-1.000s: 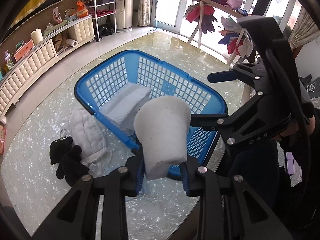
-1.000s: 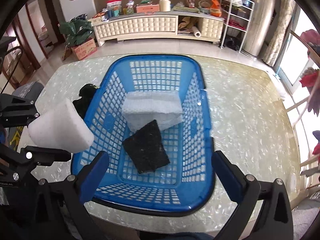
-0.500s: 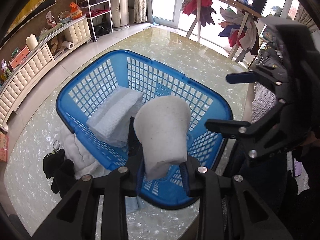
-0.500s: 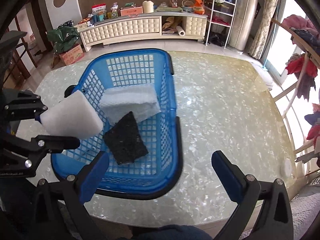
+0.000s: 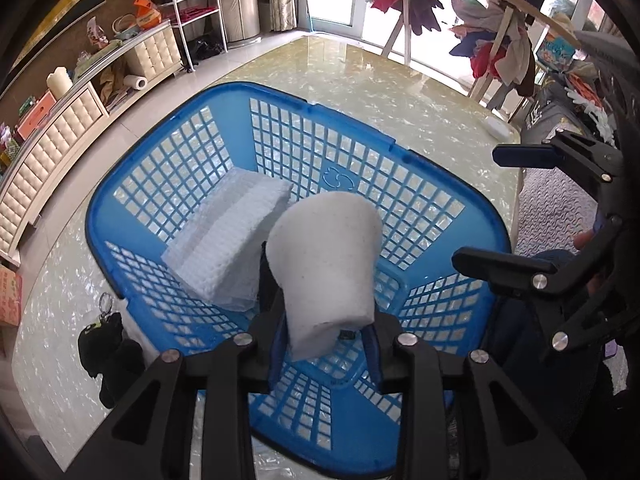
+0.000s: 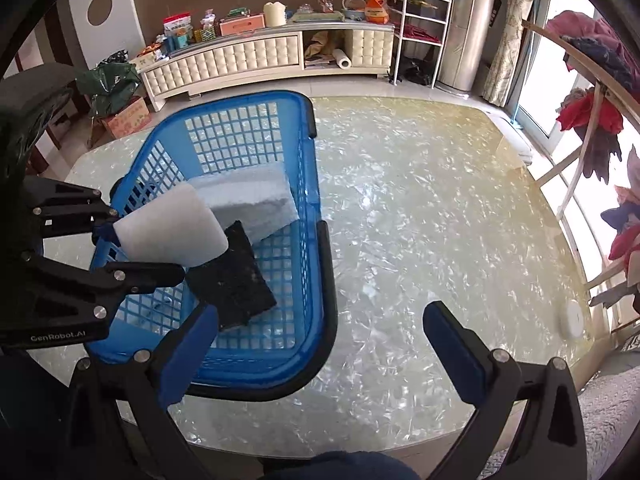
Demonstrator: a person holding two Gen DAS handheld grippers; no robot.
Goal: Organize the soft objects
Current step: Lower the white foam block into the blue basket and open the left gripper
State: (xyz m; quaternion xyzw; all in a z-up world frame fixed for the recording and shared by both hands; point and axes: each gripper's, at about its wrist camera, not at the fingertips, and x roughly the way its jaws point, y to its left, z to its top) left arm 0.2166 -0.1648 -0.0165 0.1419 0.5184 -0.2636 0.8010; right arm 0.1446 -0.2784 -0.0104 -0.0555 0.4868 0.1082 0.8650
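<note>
White foam sponge [image 5: 326,268] sits between the blue pads of the left gripper [image 5: 324,344], pinched at its narrow lower end and flaring wider above; the jaws are opening at this moment, though the pads look to be touching the foam, so I judge the release is only beginning. A second ago the sponge hung over the near rim of the blue basket [image 5: 120,184]; now it is over the basket's middle and lower, which puts it in place to be dropped among the things already sorted.

Below it in the basket lie a pale quilted pad [image 5: 228,240], folded and waffle-textured, and a black scouring pad [image 6: 232,276], coarse and flat, half tucked under the quilted one; the basket itself is stiff lattice plastic with a dark band along one edge of the rim. The right gripper [image 6: 320,340] is spread wide with nothing between its pads, over the marbled table [image 6: 420,208] just beside the basket.

Outside the basket, on the table near its corner, a black plush toy [image 5: 108,356] with a key ring waits unsorted; beside it a strip of something white shows under the rim, too hidden to name.
</note>
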